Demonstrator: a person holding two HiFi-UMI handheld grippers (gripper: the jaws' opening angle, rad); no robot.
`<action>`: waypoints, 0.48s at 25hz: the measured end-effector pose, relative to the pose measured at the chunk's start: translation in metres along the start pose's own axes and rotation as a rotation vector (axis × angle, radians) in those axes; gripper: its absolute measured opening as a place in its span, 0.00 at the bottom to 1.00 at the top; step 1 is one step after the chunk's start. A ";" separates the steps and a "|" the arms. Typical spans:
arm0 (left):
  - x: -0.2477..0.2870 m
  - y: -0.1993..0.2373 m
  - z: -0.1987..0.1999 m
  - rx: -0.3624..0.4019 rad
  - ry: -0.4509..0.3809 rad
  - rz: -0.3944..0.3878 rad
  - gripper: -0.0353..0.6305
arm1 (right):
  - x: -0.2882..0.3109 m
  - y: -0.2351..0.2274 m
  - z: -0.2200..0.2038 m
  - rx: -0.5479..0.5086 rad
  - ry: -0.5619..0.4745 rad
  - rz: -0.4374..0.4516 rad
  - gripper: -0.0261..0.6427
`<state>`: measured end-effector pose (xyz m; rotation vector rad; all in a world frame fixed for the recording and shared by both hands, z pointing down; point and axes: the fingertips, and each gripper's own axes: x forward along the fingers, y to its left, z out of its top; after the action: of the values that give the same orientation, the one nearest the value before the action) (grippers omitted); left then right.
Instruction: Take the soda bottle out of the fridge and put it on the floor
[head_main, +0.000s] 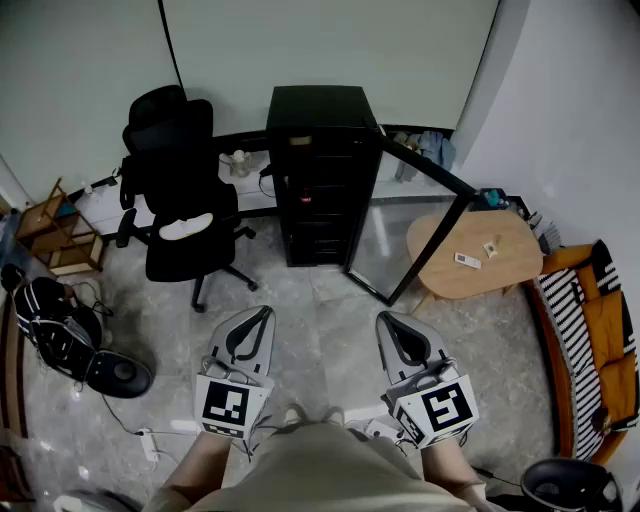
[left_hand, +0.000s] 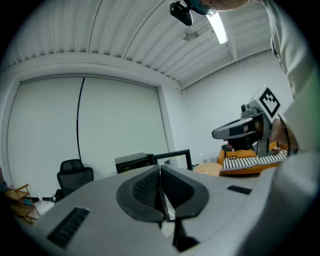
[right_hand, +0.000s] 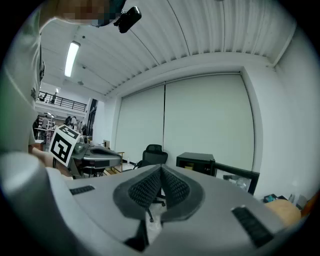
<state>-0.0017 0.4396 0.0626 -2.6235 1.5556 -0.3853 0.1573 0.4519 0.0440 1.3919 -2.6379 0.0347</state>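
A black mini fridge (head_main: 318, 170) stands against the far wall, its glass door (head_main: 412, 228) swung open to the right. Its shelves are dark and I cannot make out a soda bottle inside. My left gripper (head_main: 262, 314) and right gripper (head_main: 386, 320) are held side by side near my body, well short of the fridge, pointing toward it. Both are shut with nothing between the jaws. In the left gripper view, the left gripper (left_hand: 160, 172) has its pads pressed together and the fridge (left_hand: 134, 161) is far ahead. The right gripper (right_hand: 161, 173) in its own view is shut too, the fridge (right_hand: 196, 162) lying beyond it.
A black office chair (head_main: 180, 200) stands left of the fridge. A round wooden table (head_main: 475, 256) sits right of the open door, with an orange striped sofa (head_main: 592, 340) beyond. A black bag (head_main: 55, 325), a wooden shelf (head_main: 55, 232) and a power strip (head_main: 148, 443) lie at left.
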 end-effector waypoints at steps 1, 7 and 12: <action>-0.001 0.000 0.000 0.003 0.002 0.002 0.07 | 0.000 0.001 0.000 0.002 -0.002 0.002 0.03; 0.004 -0.004 0.000 0.009 0.014 0.001 0.07 | 0.000 -0.008 -0.003 0.012 0.002 0.004 0.03; 0.011 -0.015 0.000 0.016 0.018 -0.001 0.07 | -0.006 -0.018 -0.012 0.018 0.007 0.006 0.03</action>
<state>0.0163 0.4372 0.0670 -2.6166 1.5499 -0.4205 0.1768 0.4478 0.0536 1.3866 -2.6429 0.0639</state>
